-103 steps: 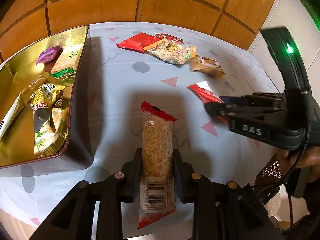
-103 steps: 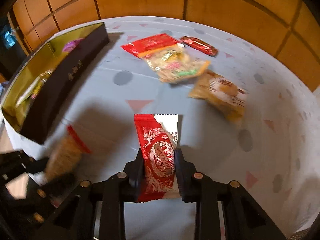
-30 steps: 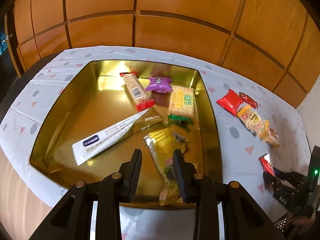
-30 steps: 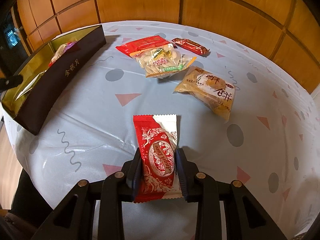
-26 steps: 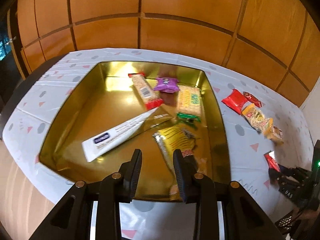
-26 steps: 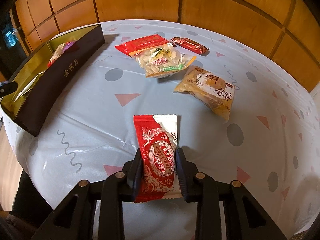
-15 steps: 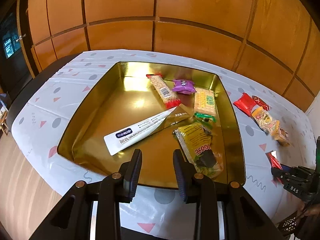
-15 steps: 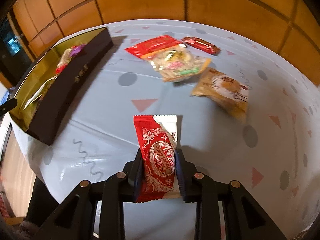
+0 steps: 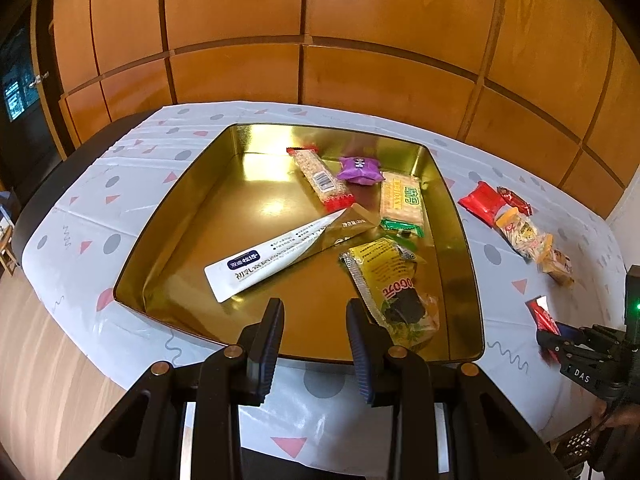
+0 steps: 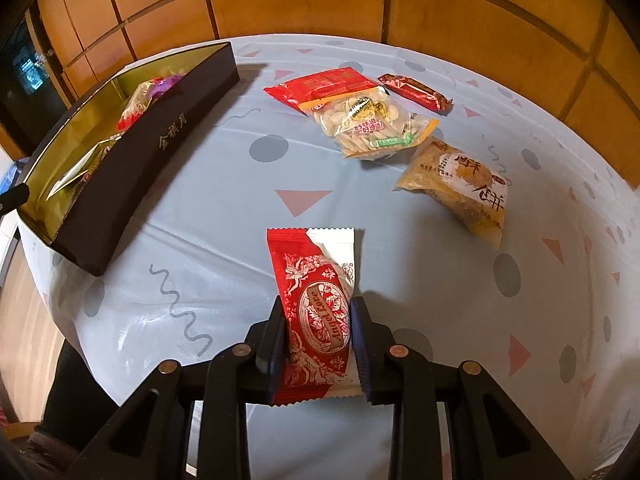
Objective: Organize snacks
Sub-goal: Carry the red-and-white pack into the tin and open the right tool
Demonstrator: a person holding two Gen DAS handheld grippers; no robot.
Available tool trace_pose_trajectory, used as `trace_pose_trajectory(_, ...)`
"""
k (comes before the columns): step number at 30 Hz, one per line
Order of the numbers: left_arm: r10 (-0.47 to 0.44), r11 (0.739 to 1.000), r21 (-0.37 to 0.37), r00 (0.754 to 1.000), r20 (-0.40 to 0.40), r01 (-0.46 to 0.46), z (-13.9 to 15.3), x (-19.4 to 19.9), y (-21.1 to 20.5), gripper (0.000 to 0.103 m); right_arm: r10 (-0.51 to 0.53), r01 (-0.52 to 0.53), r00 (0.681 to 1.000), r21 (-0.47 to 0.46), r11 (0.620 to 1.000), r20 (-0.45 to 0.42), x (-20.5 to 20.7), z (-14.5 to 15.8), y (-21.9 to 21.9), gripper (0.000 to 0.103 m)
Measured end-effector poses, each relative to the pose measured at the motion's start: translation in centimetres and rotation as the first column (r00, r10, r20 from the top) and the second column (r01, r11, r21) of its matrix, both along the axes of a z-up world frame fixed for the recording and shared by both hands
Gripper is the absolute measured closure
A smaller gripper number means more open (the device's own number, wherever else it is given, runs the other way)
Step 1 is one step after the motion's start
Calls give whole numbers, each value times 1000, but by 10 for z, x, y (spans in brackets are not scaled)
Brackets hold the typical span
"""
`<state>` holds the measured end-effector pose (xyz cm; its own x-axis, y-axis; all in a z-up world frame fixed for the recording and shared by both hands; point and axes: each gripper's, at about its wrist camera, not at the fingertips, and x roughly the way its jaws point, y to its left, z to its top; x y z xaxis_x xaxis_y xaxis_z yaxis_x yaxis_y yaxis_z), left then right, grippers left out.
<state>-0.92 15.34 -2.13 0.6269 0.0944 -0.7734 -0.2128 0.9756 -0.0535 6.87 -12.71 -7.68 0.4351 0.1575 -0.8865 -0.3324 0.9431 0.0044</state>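
A red snack packet (image 10: 316,312) is pinched in the jaws of the right gripper (image 10: 317,336), above the surface (image 10: 224,208).

The packet is clamped at its lower half, its white-cornered top end pointing away from the camera, with the gold tin (image 9: 460,240) well apart to its left. Inside the tin are seen a long white pouch (image 9: 280,256), a grain bar (image 9: 320,180), a purple sweet (image 9: 359,169), a cracker pack (image 9: 401,204) and a yellow snack bag (image 9: 394,292). To the right of the tin, on the patterned cloth, are laid a flat red packet (image 10: 324,84), a clear bag of seeds (image 10: 366,120) overlapping it, a dark red bar (image 10: 414,91) and a tan pastry pack (image 10: 460,184). The left gripper (image 9: 315,342) is held at the tin's near rim, its jaws narrowly parted with nothing between them.
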Motion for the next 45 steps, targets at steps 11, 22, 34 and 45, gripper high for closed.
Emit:
trace_pose_trajectory(11, -13, 1000, 1, 1000, -7, 13, -1, 2, -4, 71, 1, -1, 1000, 5, 1000, 1, 0, 0, -2, 73)
trace_pose_trajectory(22, -4, 1000, 8, 1000, -2, 4, 0, 1, -1, 71, 45, -42, 998, 86, 995, -35, -1, 4, 10, 73)
trace_pose_trajectory(34, 35, 999, 8, 999, 11, -35, 0, -3, 12, 71, 135, -131, 991, 176, 976, -11, -3, 33, 39, 73)
trace_pose_trajectory(45, 120, 993, -1, 992, 28, -120, 4, -10, 43, 71, 365, -367, 930, 233, 901, 52, -4, 70, 126, 73)
